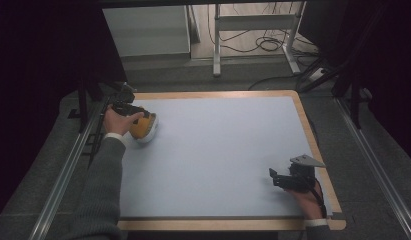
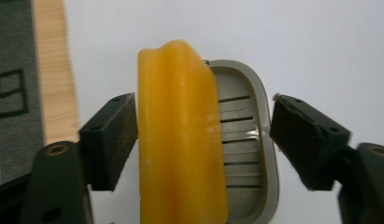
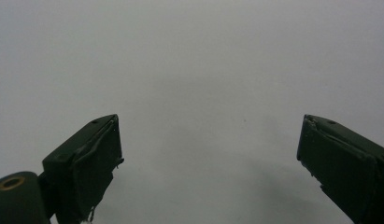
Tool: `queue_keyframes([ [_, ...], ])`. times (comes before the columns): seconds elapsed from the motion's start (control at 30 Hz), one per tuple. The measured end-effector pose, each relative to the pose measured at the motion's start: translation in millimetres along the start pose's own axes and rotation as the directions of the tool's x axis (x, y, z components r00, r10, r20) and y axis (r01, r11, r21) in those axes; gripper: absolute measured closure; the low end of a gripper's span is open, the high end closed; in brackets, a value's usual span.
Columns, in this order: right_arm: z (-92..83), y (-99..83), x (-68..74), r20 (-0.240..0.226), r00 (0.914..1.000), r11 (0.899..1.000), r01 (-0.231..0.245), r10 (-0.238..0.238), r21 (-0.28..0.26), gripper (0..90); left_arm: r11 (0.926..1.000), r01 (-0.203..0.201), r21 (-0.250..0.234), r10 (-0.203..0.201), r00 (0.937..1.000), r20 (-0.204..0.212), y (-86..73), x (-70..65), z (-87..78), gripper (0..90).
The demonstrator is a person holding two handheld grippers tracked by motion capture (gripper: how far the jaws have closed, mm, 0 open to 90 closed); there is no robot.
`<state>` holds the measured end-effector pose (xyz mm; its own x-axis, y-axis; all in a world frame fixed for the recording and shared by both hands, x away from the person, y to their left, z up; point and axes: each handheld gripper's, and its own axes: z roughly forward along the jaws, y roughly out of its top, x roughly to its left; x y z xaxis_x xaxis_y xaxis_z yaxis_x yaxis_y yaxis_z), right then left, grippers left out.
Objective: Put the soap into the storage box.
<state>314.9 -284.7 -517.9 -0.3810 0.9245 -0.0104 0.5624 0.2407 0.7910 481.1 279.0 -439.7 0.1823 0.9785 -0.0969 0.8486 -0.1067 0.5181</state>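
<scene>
Pale grey table (image 1: 218, 150), wood-edged, amid dark room; cables (image 1: 258, 45) beyond.

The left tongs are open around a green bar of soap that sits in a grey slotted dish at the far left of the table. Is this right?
Not quite: the soap bar is orange-yellow, not green, as the left gripper view shows. The rest holds: the left tongs are open on either side of it, and it sits in the grey slotted dish at the far left of the table.
</scene>
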Motion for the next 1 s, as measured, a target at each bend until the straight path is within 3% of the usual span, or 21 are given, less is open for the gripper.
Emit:
queue_keyframes([
  [0.13, 0.8, -0.4, 0.0, -0.002, 1.0, 1.0, 0.001, -0.001, 0.004, 6.5, 0.9996, -0.027, -0.003, 0.027, 0.9996, 0.005, -2.7, -2.7, -7.1, 20.5],
  [0.23, 1.1, -0.3, 0.9, -0.002, 1.0, 1.0, 0.003, -0.003, 0.006, 6.5, 0.9985, -0.051, -0.017, 0.052, 0.9971, 0.056, -5.9, -9.0, -15.6, 20.6],
  [0.4, 0.4, -0.3, -0.8, 0.002, 1.0, 1.0, -0.001, 0.001, 0.003, 6.5, 0.99, -0.116, -0.081, 0.127, 0.9806, 0.149, -23.5, -27.6, -29.1, 19.8],
  [0.57, 0.0, 0.4, 1.0, -0.001, 1.0, 1.0, 0.002, -0.002, 0.002, 6.5, 0.9834, -0.149, -0.103, 0.166, 0.9686, 0.185, -40.7, -35.6, -33.9, 19.7],
  [0.77, 0.2, 0.7, 1.7, 0.001, 1.0, 1.0, 0.005, -0.005, 0.001, 6.5, 0.9767, -0.161, -0.142, 0.191, 0.9551, 0.227, -62.6, -40.0, -38.5, 20.8],
  [0.87, 0.0, 0.7, 1.4, 0.004, 1.0, 1.0, 0.003, -0.003, 0.001, 6.5, 0.9742, -0.172, -0.146, 0.203, 0.9507, 0.235, -75.7, -43.2, -36.8, 20.9],
  [1.0, -0.5, 0.7, 2.2, 0.004, 1.0, 1.0, 0.008, -0.008, 0.0, 6.5, 0.9729, -0.189, -0.134, 0.218, 0.9397, 0.263, -93.3, -47.8, -33.0, 20.0],
])
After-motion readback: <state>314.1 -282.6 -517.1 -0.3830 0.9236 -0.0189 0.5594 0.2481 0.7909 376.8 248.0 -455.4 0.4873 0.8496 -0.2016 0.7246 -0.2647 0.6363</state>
